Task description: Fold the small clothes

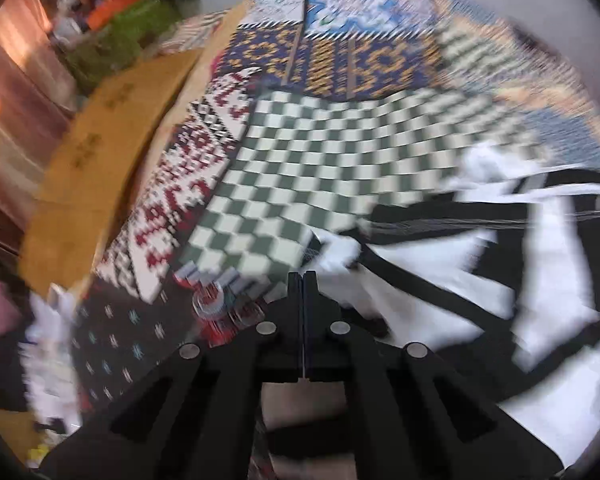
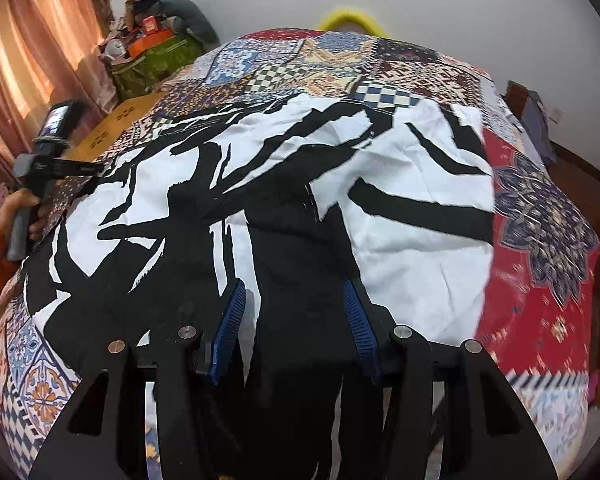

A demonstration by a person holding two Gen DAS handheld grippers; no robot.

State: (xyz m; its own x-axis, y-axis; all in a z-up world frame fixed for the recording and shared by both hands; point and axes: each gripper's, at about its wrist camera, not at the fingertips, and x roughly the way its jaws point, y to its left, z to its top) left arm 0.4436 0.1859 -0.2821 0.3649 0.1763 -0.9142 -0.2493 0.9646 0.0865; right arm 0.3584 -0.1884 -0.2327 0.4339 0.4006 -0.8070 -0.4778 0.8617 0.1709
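Observation:
A black-and-white patterned garment (image 2: 400, 208) lies spread over the patchwork bedspread (image 2: 540, 240). My right gripper (image 2: 296, 292) is open, its blue-padded fingers (image 2: 234, 320) spread just above the garment's near part. In the blurred left wrist view the garment (image 1: 440, 288) lies to the right. My left gripper (image 1: 303, 280) is shut with its jaws pressed together at the garment's left edge; I cannot tell whether cloth is pinched. The left gripper also shows in the right wrist view (image 2: 96, 170), held by a hand at the garment's left edge.
The bedspread (image 1: 320, 152) covers the bed. A cardboard box (image 1: 100, 152) sits beside the bed on the left. A cluttered green-covered stand (image 2: 152, 60) and curtains (image 2: 32, 60) are at the back left. A wooden piece with hanging cloth (image 2: 536, 120) stands at the right.

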